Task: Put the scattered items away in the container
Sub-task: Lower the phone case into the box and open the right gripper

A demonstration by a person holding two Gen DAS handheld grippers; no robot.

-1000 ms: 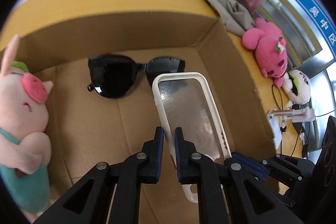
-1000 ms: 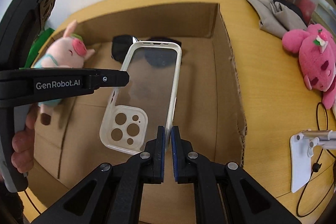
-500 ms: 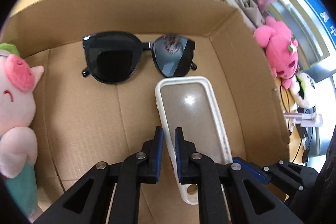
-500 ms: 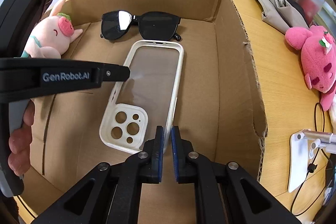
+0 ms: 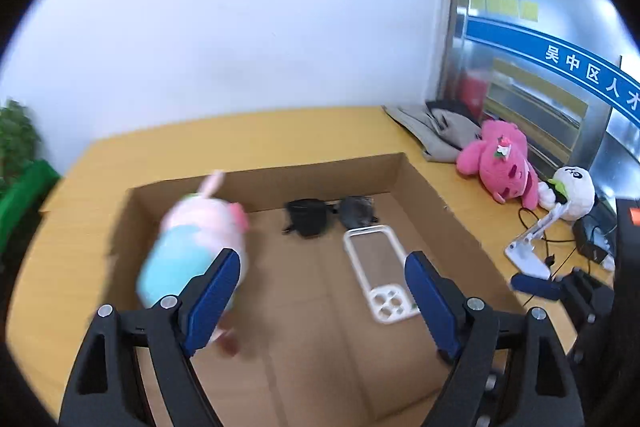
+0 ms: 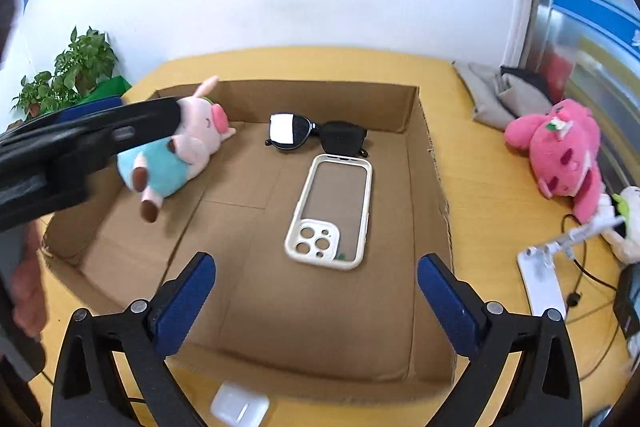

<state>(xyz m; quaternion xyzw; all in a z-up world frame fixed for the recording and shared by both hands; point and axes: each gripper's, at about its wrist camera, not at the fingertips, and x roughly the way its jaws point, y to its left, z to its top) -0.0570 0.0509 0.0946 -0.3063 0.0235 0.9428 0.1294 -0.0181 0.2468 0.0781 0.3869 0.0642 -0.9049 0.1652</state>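
Observation:
An open cardboard box (image 6: 320, 99) (image 5: 320, 179) sits on the yellow table. On its floor a white-rimmed clear phone case (image 6: 335, 203) (image 5: 376, 267) lies flat, just in front of black sunglasses (image 6: 288, 133) (image 5: 308, 219). A pink pig plush in a teal top (image 6: 188, 151) (image 5: 196, 239) rests at the box's left side. My left gripper (image 5: 322, 263) and right gripper (image 6: 316, 263) hover above the near part of the box. Both sets of jaws are opening wide, with nothing gripped between them.
A pink plush (image 6: 560, 151) (image 5: 500, 163), a white plush (image 5: 572, 191), a white phone stand (image 6: 544, 275) with cables and a grey cloth (image 6: 500, 95) lie on the table right of the box. A small white earbud case (image 6: 240, 405) sits before the box's near wall. A person's hand (image 6: 24, 291) is at the left.
Both grippers were shut on the phone case's edges. They have let go, opened wide and pulled back and up. The case now lies flat on the box floor.

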